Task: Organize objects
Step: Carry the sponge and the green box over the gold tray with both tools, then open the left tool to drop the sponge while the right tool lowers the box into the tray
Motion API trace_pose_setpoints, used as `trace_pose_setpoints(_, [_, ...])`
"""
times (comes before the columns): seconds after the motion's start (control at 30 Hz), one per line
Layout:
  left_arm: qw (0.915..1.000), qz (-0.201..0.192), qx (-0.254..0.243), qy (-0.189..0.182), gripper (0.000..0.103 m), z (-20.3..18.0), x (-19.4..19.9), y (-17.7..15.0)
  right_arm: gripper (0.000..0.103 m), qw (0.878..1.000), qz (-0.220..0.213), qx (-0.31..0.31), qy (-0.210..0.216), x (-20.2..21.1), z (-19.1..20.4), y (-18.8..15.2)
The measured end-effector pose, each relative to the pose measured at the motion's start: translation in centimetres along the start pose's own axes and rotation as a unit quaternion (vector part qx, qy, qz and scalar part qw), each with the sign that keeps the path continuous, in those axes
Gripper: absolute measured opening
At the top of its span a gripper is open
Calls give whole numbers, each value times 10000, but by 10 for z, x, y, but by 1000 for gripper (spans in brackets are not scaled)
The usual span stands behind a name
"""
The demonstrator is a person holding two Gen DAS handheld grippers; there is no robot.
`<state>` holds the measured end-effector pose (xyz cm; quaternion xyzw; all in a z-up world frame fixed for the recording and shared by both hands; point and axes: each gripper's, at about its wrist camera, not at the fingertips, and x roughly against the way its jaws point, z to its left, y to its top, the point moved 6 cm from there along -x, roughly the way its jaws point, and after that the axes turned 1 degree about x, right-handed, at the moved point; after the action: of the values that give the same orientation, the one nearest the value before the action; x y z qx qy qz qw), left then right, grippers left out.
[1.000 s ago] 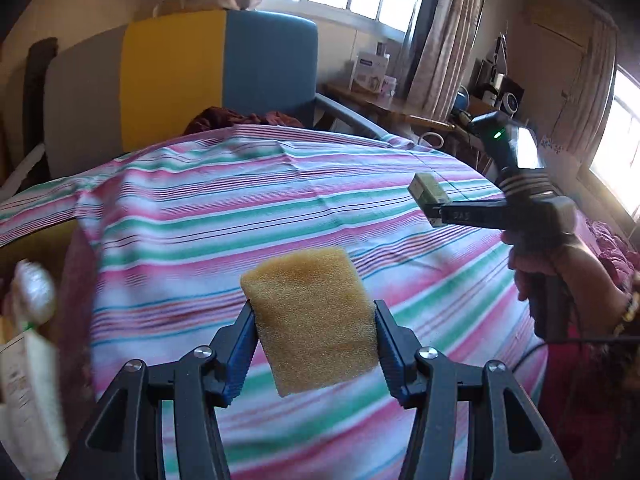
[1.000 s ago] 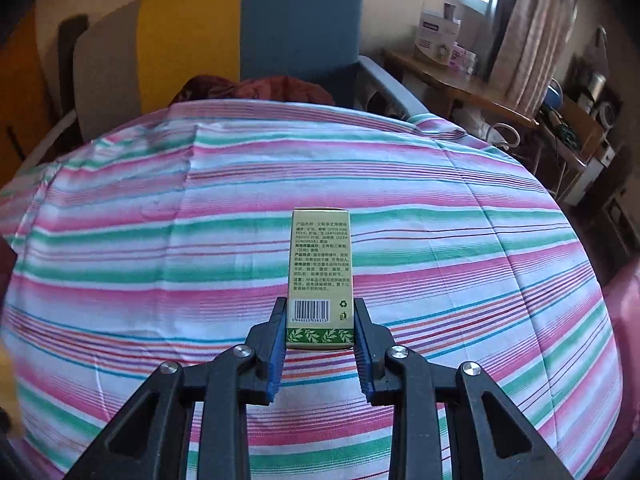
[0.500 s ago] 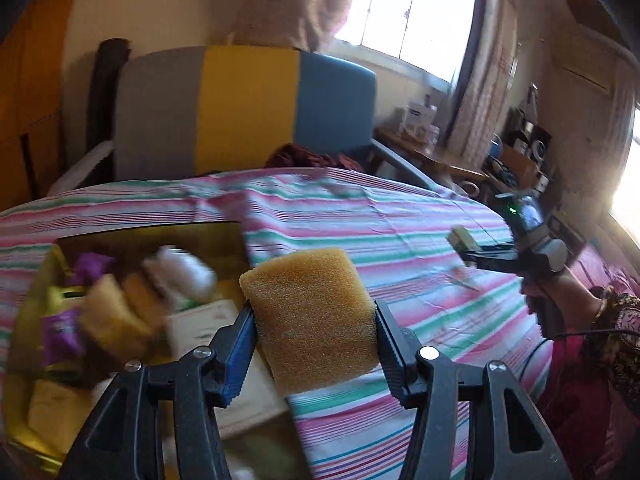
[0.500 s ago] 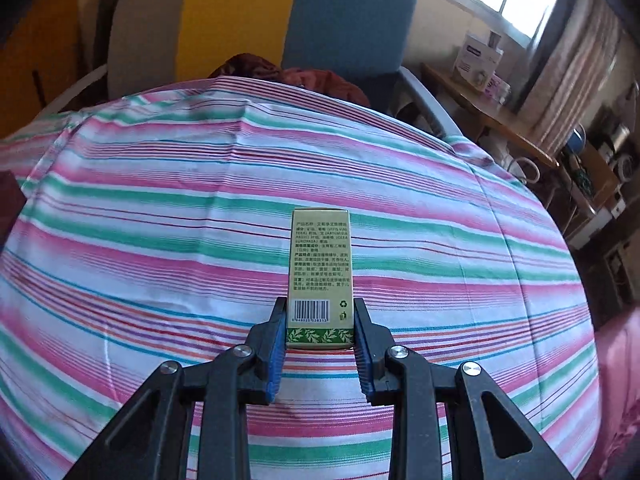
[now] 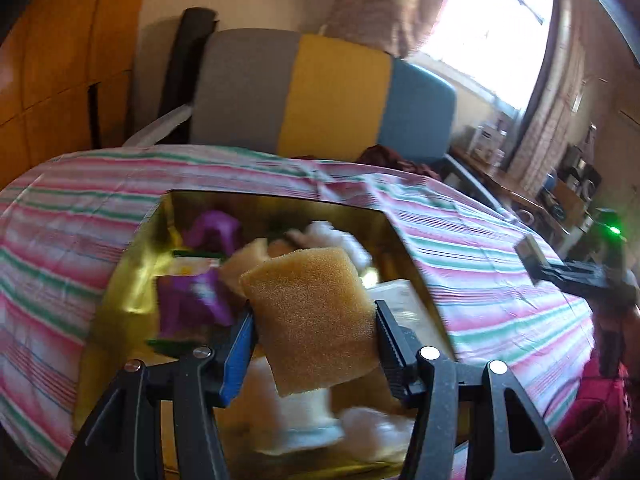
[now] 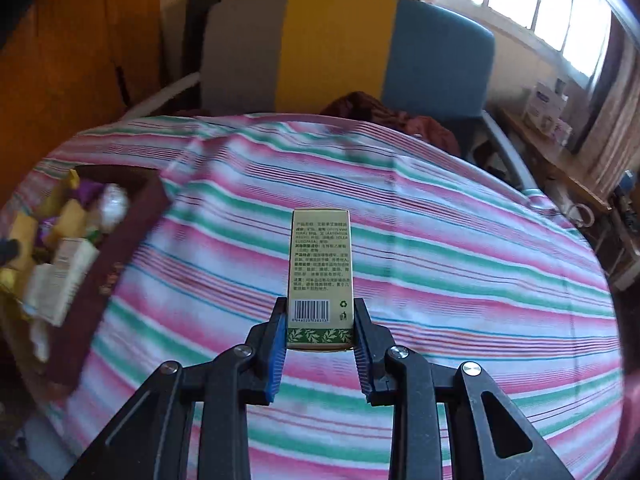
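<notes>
My left gripper (image 5: 314, 330) is shut on a tan sponge (image 5: 312, 312), held above an open box (image 5: 132, 276) with a gold inside. The box holds several blurred items, among them purple wrappers (image 5: 192, 300) and white packets. My right gripper (image 6: 320, 330) is shut on a narrow green carton (image 6: 320, 268) with a barcode, held over the striped cloth (image 6: 440, 264). The same box (image 6: 116, 264), dark red outside, lies at the left edge of the right wrist view. In the left wrist view the right gripper (image 5: 532, 266) with its carton shows at the far right.
The striped cloth (image 5: 480, 280) covers a rounded table. A chair with grey, yellow and blue panels (image 6: 340, 48) stands behind it, with dark red fabric (image 6: 384, 116) on its seat. A cluttered side table (image 6: 560, 136) and window lie to the right.
The left gripper swung left with the sponge until the open box came under it. The right gripper also moved left with the carton, bringing the box into its view.
</notes>
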<state>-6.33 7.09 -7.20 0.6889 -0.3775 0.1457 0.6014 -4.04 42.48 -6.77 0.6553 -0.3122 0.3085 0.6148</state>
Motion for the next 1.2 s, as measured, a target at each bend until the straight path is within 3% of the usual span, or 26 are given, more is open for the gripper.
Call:
trace_pose_setpoints(0.2, [9992,258,90,293,57,37,-16,12,30,9974,-119,-220,680,11,65,2])
trace_pose_setpoints(0.37, [9986,252,262,382,58,60,-30,31,30,9922,-205,-359,1173,21,113,4])
trace_pose_setpoints(0.6, [9979,408,285,406,61,70,-57,53,30,9859,-189,-322,1634,27,174,3])
trace_pose_setpoints(0.73, [9956,650,157,659,63,72,-68,51,31,9812,-68,-387,1891,25,197,0])
trace_pose_setpoints(1.0, [9932,320,668,899,66,94,-29,33,32,9758,79,-327,2161,23,234,-11])
trace_pose_setpoints(1.1, [9936,183,854,710,66,100,-18,31,32,9754,142,-271,2184,19,247,-11])
trace_pose_setpoints(1.2, [9943,290,859,568,66,100,-21,38,32,9755,186,-247,2178,15,257,-10])
